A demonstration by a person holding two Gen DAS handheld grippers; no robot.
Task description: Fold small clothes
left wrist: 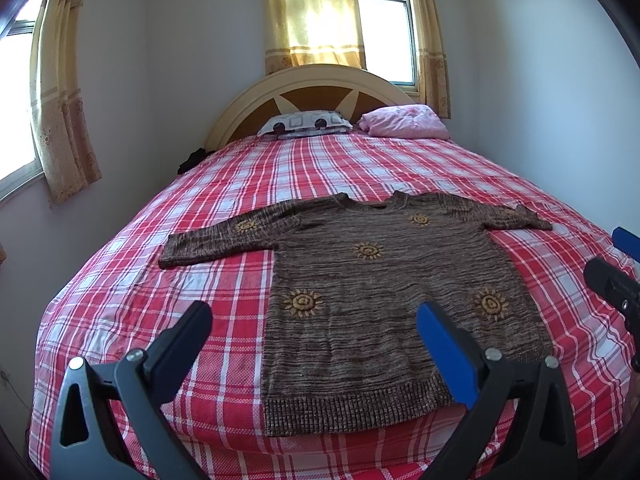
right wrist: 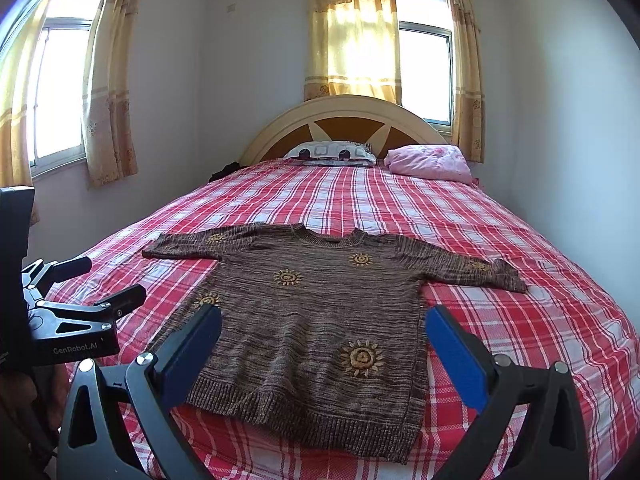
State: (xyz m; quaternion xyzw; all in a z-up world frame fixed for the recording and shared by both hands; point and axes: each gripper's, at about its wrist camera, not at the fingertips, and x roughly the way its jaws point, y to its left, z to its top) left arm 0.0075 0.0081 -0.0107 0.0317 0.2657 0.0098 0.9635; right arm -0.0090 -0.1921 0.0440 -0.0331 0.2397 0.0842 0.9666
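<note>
both your grippers, left gripper [left wrist: 314, 330] and right gripper [right wrist: 324, 332], hang spread and empty; brown knit sweater with yellow suns [right wrist: 316, 320] looks soft, floppy: pinch a sleeve cuff.

"GenRobot.AI" on left claw [right wrist: 88, 286]

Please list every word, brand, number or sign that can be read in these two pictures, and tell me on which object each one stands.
"GenRobot.AI": in pale letters on the black body of the left hand-held gripper, seen at the left edge of the right wrist view.
No other text can be read. The brown sweater carries only yellow sun motifs, no letters, and the patterned pillow shows shapes only.
</note>
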